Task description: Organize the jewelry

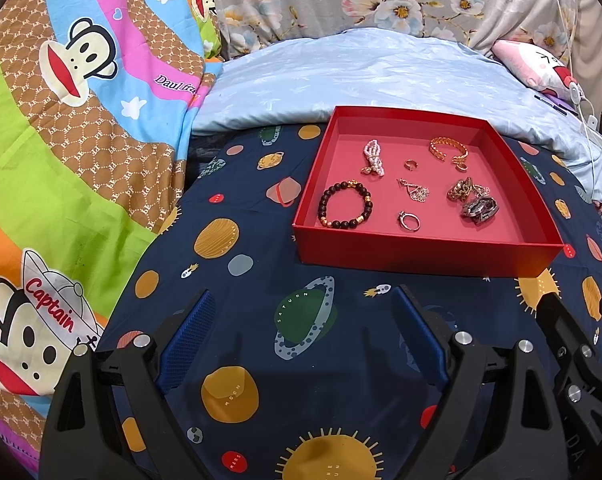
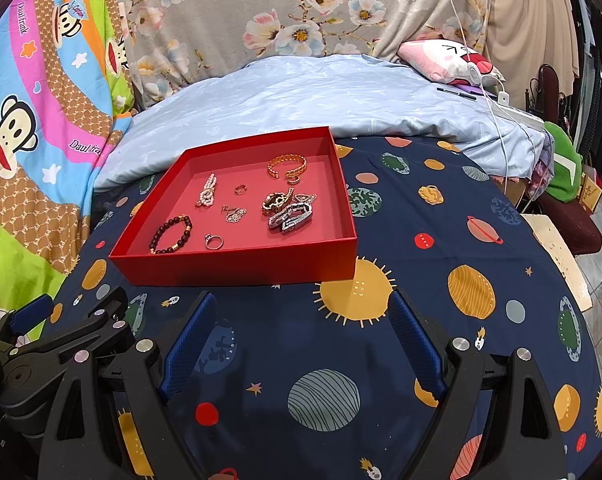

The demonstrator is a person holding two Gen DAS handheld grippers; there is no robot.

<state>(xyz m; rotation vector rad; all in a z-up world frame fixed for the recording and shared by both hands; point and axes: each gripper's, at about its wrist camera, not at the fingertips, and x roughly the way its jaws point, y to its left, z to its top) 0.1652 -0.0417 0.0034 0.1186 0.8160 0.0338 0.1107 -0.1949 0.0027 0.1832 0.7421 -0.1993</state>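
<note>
From the left wrist camera, the left gripper (image 1: 303, 344) hangs over a dark blue sheet (image 1: 261, 240) printed with planets, its jaws spread wide with nothing between them. Just beyond it sits a shallow red box (image 1: 421, 248), open at the top, and all the jewelry lies inside on its pink floor: a dark bead bracelet (image 1: 345, 205) at the near left, a pearl piece (image 1: 372, 157) behind it, a small gold ring (image 1: 410, 164) in the middle, a silver ring (image 1: 409, 221) near the front wall, a gold chain bracelet (image 1: 448, 151) at the back, and a dark metal band (image 1: 479, 209) touching what may be a gold clasp, though that cluster is too tangled to sort out. Part of the right gripper shows at the lower right edge. From the right wrist camera, the right gripper (image 2: 301, 344) also hovers over the sheet with its jaws spread and empty, the red box (image 2: 237, 266) lying ahead and to the left, and a pale blue blanket (image 2: 301, 92) bunched up behind it.
</note>
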